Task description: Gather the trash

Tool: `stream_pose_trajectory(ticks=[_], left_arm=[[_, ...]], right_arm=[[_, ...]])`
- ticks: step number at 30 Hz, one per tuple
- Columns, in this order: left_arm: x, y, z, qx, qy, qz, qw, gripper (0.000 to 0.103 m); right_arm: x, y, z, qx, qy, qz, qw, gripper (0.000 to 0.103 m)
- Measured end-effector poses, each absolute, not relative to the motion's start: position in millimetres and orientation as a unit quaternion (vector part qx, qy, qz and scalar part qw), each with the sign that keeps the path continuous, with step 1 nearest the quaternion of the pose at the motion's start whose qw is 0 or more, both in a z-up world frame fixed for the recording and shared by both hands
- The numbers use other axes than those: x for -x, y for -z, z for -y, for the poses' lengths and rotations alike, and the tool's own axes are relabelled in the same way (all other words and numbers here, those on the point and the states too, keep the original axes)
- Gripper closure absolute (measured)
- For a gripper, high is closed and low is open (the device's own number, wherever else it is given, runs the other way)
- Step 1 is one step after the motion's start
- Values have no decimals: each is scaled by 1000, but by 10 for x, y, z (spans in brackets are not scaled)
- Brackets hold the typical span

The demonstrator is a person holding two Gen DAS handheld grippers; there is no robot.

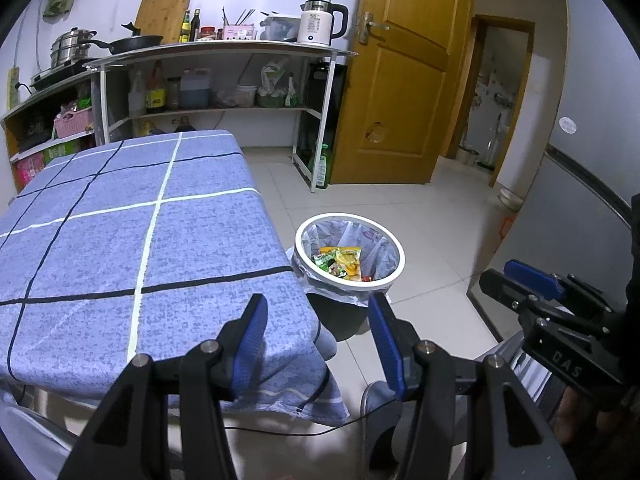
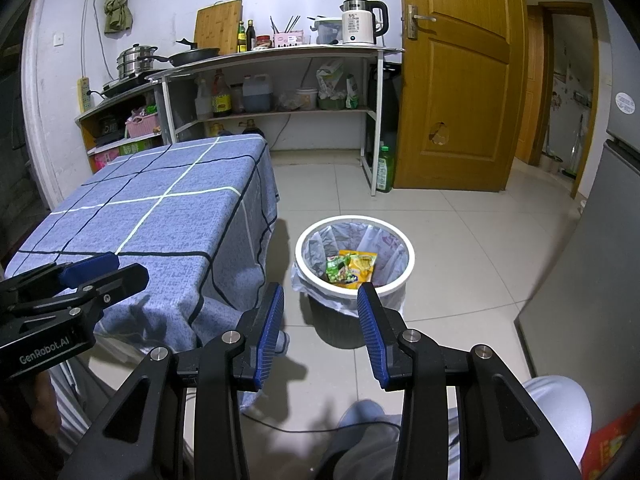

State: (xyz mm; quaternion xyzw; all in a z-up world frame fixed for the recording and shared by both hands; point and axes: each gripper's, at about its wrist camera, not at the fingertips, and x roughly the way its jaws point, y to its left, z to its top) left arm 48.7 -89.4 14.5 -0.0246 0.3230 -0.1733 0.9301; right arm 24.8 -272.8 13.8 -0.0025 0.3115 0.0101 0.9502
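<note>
A white-rimmed trash bin lined with a plastic bag stands on the tiled floor right of the table; it also shows in the right wrist view. Green and yellow snack wrappers lie inside it, also seen in the right wrist view. My left gripper is open and empty, over the table's near right corner. My right gripper is open and empty, above the floor just short of the bin. Each gripper appears in the other's view: the right one, the left one.
A table with a blue checked cloth fills the left. Metal shelves with a kettle, pans and bottles line the back wall. A wooden door stands open. A grey fridge is on the right. A cable runs across the floor.
</note>
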Motion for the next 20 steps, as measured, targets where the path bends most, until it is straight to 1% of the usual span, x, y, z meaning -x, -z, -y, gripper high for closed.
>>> stream_pose_trajectory(ticks=[20], left_arm=[[-439,-143,970,13,165,-313,935,49]], right_arm=[[-258,-143,2737,2,-12,-313,950,64]])
